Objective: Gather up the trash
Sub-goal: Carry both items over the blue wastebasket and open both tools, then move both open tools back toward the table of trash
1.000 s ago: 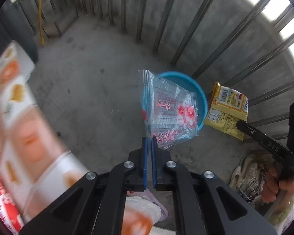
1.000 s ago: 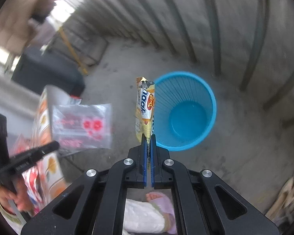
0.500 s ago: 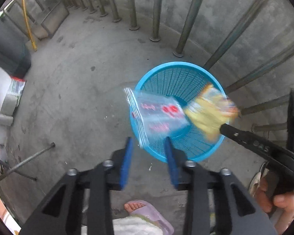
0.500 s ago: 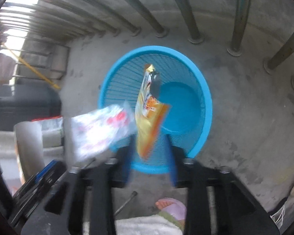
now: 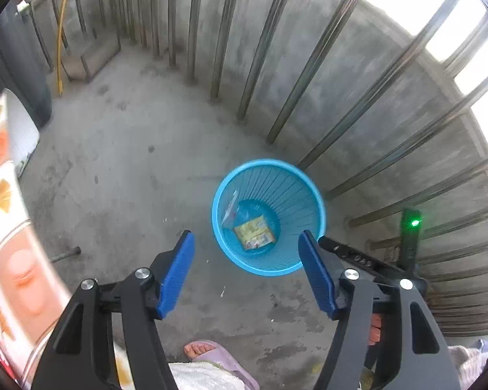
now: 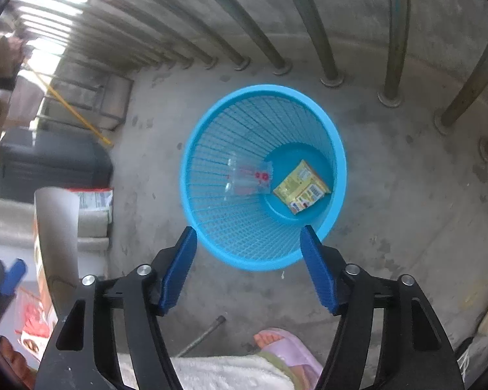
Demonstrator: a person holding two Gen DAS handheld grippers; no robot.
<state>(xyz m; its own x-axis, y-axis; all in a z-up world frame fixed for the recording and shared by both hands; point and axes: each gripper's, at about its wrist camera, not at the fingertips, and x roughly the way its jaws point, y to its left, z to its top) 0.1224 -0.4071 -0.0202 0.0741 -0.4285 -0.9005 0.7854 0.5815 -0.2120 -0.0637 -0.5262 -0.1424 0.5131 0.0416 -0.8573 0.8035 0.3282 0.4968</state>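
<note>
right wrist: yellow wrapper [image 6: 301,187] print unreadable.

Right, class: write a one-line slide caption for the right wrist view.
Open right gripper above a blue basket holding a clear plastic bag and a yellow snack wrapper.

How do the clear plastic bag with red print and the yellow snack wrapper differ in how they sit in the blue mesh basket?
The clear plastic bag with red print leans against the slatted wall of the blue mesh basket; the yellow snack wrapper lies flat on its solid bottom. The bag is see-through, with slats visible behind it; the wrapper is opaque. They lie side by side; whether they touch is unclear. Both are inside the basket, held by neither gripper.
</note>
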